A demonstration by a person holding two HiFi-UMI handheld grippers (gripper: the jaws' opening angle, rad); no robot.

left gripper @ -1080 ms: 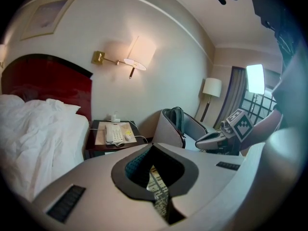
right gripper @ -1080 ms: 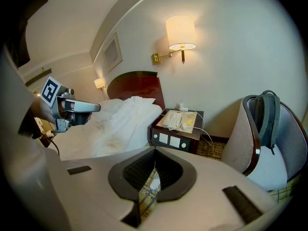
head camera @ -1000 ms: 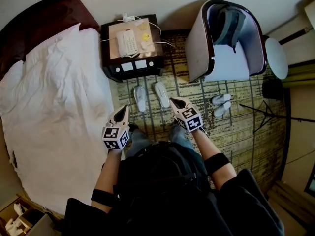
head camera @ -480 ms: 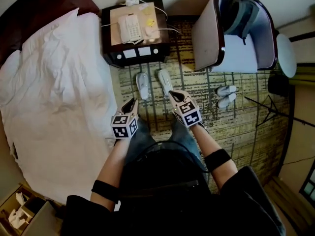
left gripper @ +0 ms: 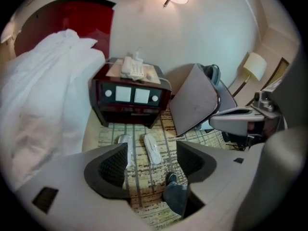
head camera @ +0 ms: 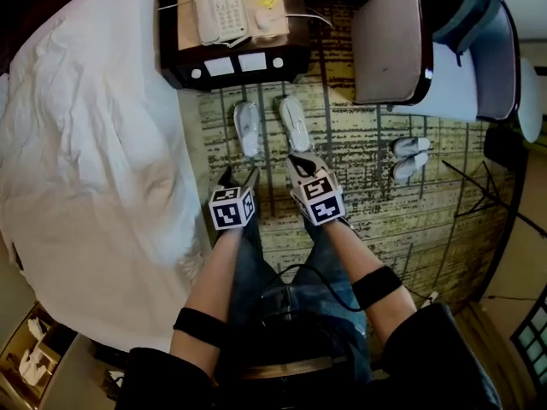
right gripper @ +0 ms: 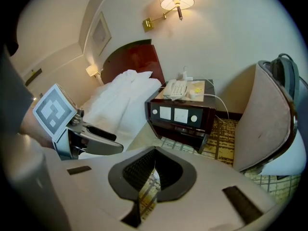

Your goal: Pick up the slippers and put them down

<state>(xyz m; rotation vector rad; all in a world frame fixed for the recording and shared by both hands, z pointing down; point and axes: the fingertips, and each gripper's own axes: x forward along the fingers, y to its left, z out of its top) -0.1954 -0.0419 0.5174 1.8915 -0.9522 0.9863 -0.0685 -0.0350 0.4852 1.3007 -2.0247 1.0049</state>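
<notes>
Beyond just-opened jaws of left gripper (head camera: 238, 176), slippers (head camera: 248, 129).

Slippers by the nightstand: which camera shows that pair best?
Head view: the slippers lie in full sight on the carpet. The left gripper view shows them smaller, one partly behind a jaw. The right gripper view shows neither.

The left gripper (left gripper: 151, 166), its grey jaws just opened apart with nothing gripped, frames two flat white slippers (left gripper: 152, 148) lying side by side on the yellow-and-dark patterned carpet (left gripper: 144, 196), before a dark wooden nightstand (left gripper: 129, 110) bearing a white telephone (left gripper: 134, 67), beside a white-sheeted bed (left gripper: 43, 105).
</notes>
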